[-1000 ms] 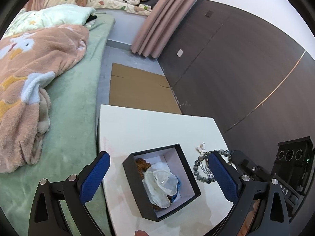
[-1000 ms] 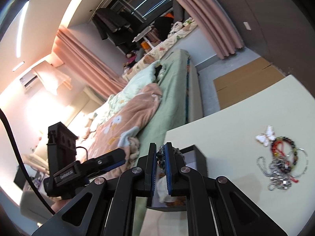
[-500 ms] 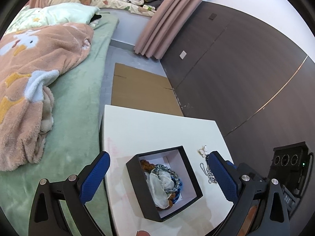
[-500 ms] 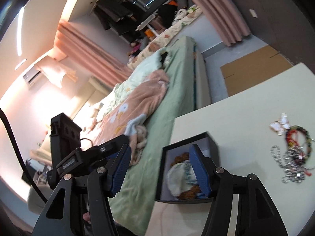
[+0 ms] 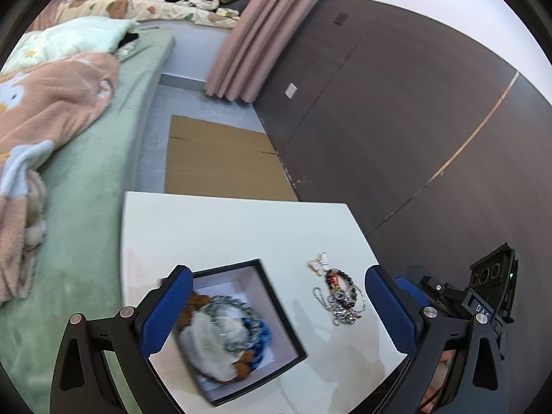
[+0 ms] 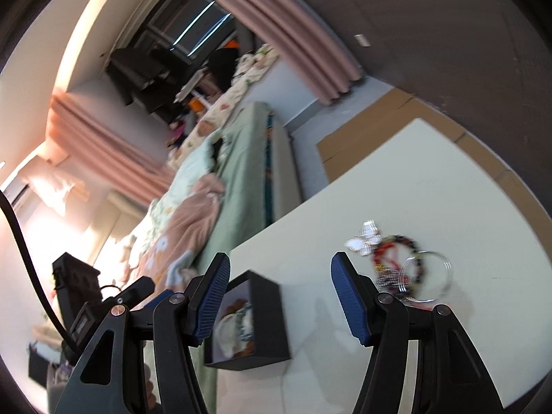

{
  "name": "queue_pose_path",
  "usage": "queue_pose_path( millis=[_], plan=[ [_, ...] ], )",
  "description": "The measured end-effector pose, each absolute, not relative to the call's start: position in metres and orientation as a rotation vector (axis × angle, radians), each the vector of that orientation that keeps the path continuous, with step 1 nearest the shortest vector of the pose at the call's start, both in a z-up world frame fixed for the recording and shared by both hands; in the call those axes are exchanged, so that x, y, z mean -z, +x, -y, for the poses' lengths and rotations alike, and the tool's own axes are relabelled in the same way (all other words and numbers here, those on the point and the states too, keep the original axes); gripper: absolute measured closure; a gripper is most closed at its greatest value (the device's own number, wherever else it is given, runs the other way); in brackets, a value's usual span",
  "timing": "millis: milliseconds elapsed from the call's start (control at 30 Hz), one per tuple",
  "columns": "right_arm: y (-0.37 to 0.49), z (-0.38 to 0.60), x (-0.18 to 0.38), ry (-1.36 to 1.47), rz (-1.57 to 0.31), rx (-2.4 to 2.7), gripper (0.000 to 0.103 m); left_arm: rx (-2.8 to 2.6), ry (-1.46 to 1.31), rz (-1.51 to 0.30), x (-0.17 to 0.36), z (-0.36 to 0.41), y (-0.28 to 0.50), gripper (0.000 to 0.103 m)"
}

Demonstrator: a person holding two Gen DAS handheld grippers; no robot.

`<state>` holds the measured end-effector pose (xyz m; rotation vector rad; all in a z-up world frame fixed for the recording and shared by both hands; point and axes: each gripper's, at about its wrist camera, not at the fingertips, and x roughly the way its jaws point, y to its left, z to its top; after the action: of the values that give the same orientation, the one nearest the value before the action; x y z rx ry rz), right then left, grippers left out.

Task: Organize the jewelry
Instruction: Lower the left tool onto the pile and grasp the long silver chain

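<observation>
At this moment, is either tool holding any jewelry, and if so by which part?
Nothing is held. The right tool and the left tool are both open with nothing between their pads; the jewelry lies in the black box and in the pile on the table.

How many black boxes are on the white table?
1. The black box sits open near the table's bed-side edge, with jewelry inside and the loose jewelry pile beside it. Nothing suggests another, though the tools cover some table.

box contents blurred, jewelry pile smeared
</observation>
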<state>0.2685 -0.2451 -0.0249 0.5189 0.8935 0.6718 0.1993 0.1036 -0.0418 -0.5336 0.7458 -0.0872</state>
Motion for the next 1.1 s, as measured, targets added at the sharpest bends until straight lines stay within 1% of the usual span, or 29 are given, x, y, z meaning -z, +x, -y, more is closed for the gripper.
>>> queue_pose_path(
  millis=[100,233,367,533,700,833,1000,1100],
  plan=[
    [0.272,0.257,0.029,0.519,-0.917,-0.624,0.041,0.108,-0.517,-0.757,0.046,-0.089,0.209,0.004],
    [0.277,0.273,0.033,0.517,-0.943,-0.571,0.041,0.142,-0.490,-0.779,0.051,-0.068,0.221,0.014],
    [0.280,0.288,0.040,0.517,-0.971,-0.523,0.041,0.181,-0.450,-0.803,0.056,-0.044,0.232,0.015],
    [0.284,0.304,0.046,0.485,-1.000,-0.459,0.041,0.232,-0.363,-0.845,0.068,-0.011,0.242,0.021],
    [0.288,0.318,0.058,0.439,-1.059,-0.399,0.041,0.267,-0.286,-0.898,0.087,0.017,0.248,0.023],
    [0.291,0.328,0.065,0.421,-1.096,-0.375,0.041,0.287,-0.241,-0.945,0.103,0.032,0.251,0.030],
    [0.297,0.336,0.070,0.408,-1.123,-0.359,0.041,0.308,-0.171,-0.951,0.114,0.050,0.253,0.030],
    [0.298,0.339,0.071,0.411,-1.136,-0.360,0.041,0.325,-0.144,-0.964,0.123,0.059,0.257,0.033]
  ],
)
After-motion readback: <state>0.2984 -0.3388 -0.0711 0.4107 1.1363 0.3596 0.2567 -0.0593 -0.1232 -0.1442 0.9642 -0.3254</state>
